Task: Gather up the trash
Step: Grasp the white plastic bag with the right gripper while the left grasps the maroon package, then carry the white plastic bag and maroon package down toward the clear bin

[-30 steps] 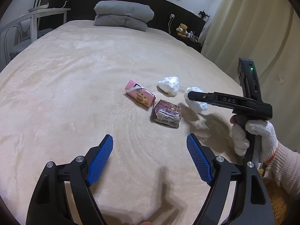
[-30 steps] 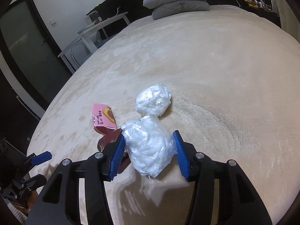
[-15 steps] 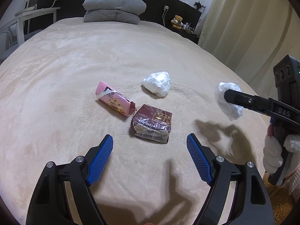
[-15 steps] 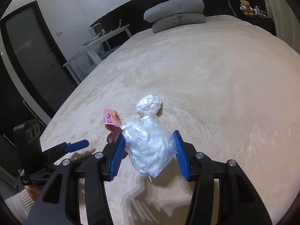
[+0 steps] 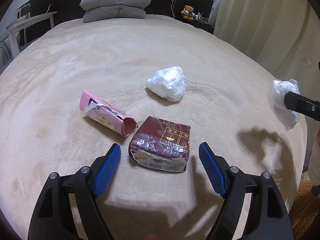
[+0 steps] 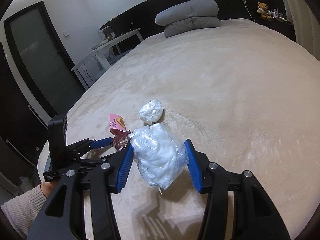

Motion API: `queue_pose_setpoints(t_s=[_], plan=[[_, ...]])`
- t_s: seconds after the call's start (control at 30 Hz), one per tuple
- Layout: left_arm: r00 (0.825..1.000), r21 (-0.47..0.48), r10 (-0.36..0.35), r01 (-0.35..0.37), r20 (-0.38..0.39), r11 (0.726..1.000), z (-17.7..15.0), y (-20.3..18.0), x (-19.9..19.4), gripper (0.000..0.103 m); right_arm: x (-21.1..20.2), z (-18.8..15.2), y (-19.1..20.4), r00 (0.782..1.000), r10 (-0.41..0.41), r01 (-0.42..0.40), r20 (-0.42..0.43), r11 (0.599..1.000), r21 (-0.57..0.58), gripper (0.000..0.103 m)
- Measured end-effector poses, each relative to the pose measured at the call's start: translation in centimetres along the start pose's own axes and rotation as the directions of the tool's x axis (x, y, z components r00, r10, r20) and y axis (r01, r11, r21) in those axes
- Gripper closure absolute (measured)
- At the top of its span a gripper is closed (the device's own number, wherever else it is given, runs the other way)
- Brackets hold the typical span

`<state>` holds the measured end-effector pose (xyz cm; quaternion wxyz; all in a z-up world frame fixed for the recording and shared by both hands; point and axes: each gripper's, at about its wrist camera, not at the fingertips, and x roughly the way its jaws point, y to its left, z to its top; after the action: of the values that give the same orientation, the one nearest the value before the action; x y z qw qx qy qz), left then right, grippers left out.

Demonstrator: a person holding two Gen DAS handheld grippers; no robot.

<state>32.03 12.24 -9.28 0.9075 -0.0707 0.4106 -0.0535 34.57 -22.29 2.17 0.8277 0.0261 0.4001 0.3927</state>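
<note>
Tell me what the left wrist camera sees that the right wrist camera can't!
Only the left wrist view shows the cream curtain and the whole dark red plastic-wrapped packet between the open left gripper. Only the right wrist view shows the dark glass door. Both show the beige bed blanket, torn pink snack box, crumpled white plastic wad and the right gripper squeezing another wad.

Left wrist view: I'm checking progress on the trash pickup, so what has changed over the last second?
The open left gripper has closed in on the maroon packet, which now lies just ahead of its fingertips, untouched. The right gripper, shut on a plastic wad, has carried it off toward the bed's edge. The pink box, the other wad and the packet have not moved.
</note>
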Motion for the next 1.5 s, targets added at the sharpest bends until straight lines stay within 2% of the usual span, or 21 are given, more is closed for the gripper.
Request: queue_pose_setpoints(t_s=[0.07, 0.1, 0.13, 0.3, 0.53, 0.9, 1.2, 1.37, 1.5], plan=[[1.000, 0.007, -0.008, 0.008, -0.003, 1.000, 0.2, -0.1, 0.3, 0.027, 0.0, 0.0, -0.2, 1.000, -0.002, 0.002, -0.002, 1.000, 0.004, 0.052], [1.000, 0.012, -0.008, 0.008, -0.005, 1.000, 0.3, -0.1, 0.4, 0.038, 0.1, 0.1, -0.2, 1.000, -0.003, 0.003, -0.005, 1.000, 0.003, 0.052], [1.000, 0.014, 0.002, -0.002, -0.012, 1.000, 0.3, -0.2, 0.5, 0.044, 0.2, 0.1, -0.3, 1.000, -0.004, 0.004, -0.006, 1.000, 0.001, 0.052], [0.999, 0.040, 0.039, -0.040, 0.007, 0.998, 0.3, -0.8, 0.3, 0.045, 0.1, 0.1, -0.1, 1.000, -0.013, 0.013, -0.003, 1.000, -0.004, 0.052], [0.998, 0.050, 0.047, -0.049, 0.045, 0.998, 0.2, -1.5, -1.3, 0.045, 0.0, -0.1, 0.1, 1.000, -0.021, 0.021, -0.001, 1.000, -0.003, 0.052], [0.986, -0.022, 0.051, -0.048, 0.160, 0.999, 0.0, -3.2, -7.3, 0.045, -1.8, -0.9, 0.4, 0.998, -0.048, 0.048, 0.029, 0.999, 0.021, 0.052], [0.968, -0.049, 0.029, -0.018, 0.249, 0.999, -2.3, -4.7, -12.7, 0.045, -4.9, -3.4, 1.2, 0.997, -0.046, 0.045, 0.055, 0.999, 0.025, 0.052], [0.956, -0.104, 0.023, 0.008, 0.292, 0.995, -4.5, -5.6, -15.3, 0.045, -6.4, -5.8, 2.6, 0.998, -0.034, 0.032, 0.056, 0.999, 0.039, 0.052], [0.950, -0.113, 0.011, 0.025, 0.313, 0.993, -6.5, -7.0, -16.9, 0.045, -8.0, -8.1, 3.8, 0.998, -0.017, 0.014, 0.064, 0.999, 0.043, 0.052]])
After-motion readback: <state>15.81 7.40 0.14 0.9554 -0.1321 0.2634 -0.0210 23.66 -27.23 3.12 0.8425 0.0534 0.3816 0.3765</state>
